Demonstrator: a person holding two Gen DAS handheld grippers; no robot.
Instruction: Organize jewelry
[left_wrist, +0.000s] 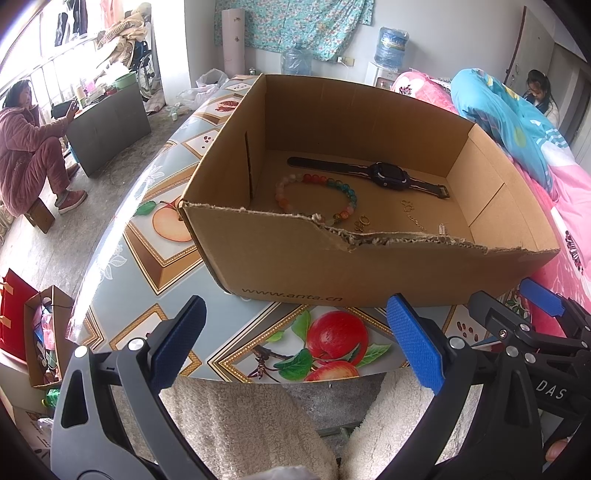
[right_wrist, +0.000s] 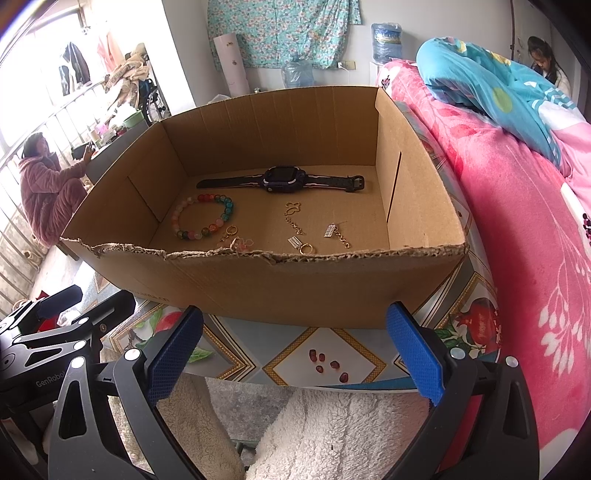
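So from the left wrist view the left gripper (left_wrist: 295, 339) hangs wide open and empty before the cardboard box (left_wrist: 369, 266) holding a watch (left_wrist: 388, 173) and bead bracelet (left_wrist: 317, 195), while the right wrist view shows the right gripper (right_wrist: 295, 350) equally spread, empty, short of the box.

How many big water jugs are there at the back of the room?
2. One blue water jug sits upside down on the dispenser by the back wall; a second water jug stands lower to its left, behind the cardboard box. The box and bedding may hide others.
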